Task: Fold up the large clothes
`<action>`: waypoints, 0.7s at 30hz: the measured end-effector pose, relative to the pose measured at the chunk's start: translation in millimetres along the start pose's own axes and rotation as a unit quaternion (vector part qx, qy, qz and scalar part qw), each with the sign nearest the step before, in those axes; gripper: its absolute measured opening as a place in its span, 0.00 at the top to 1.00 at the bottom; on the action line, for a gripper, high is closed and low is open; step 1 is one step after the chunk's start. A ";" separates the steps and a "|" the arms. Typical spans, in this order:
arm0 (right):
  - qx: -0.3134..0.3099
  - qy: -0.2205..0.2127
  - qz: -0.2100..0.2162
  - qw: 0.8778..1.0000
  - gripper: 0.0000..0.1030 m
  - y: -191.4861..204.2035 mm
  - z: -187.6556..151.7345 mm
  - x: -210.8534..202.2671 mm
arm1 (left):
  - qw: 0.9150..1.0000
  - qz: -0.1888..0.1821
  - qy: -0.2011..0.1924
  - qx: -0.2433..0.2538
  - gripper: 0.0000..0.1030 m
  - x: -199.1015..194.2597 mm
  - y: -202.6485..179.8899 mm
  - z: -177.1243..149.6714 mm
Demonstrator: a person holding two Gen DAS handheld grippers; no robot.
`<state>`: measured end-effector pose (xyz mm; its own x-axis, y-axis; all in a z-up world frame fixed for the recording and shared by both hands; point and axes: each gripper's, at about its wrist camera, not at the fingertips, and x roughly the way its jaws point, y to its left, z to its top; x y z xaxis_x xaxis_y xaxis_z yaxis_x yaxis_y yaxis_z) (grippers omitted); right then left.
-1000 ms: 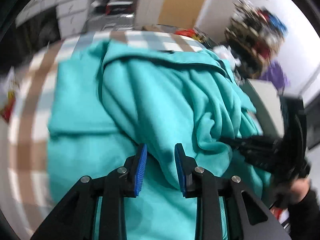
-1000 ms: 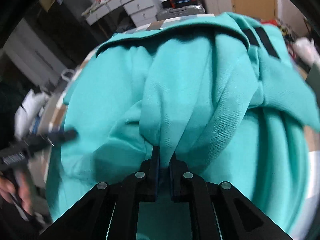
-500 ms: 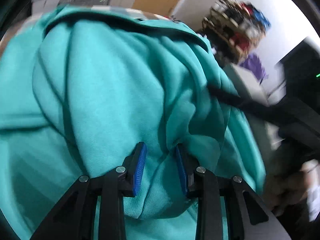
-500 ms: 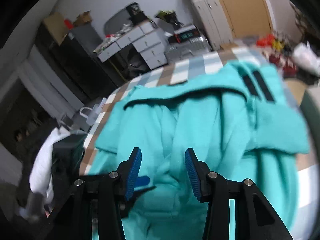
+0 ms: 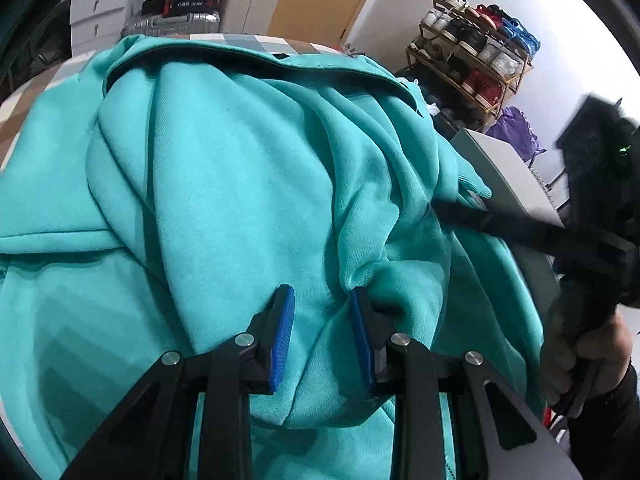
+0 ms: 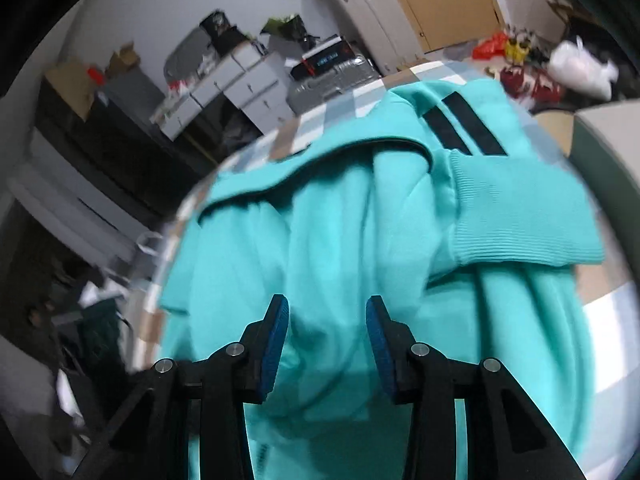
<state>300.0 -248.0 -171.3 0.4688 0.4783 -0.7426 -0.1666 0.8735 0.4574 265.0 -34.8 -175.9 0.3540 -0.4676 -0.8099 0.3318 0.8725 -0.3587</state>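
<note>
Checked tablecloth, teal sweatshirt under tool

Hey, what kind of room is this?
Probably a cluttered home room used for storage: a shoe rack full of shoes, a silver suitcase, and white drawer units against the wall.

A cluttered home storeroom; shoe rack, suitcase, white drawer units, wardrobe.

A shoe rack filled with shoes is seen at the upper right of the left wrist view, with a purple bag below it. A silver suitcase and white drawers are shown at the upper left. A checked tablecloth is partly exposed.
</note>
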 end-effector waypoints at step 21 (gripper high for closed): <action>0.008 -0.029 0.010 1.000 0.40 -16.7 -19.4 3.9 | 1.000 0.009 -0.013 0.022 0.77 -22.7 -22.0 27.6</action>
<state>287.9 -259.0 -191.4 0.5145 0.4900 -0.7038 -0.1640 0.8618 0.4801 273.9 -47.3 -136.8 0.3829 -0.4558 -0.8035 0.3632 0.8740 -0.3227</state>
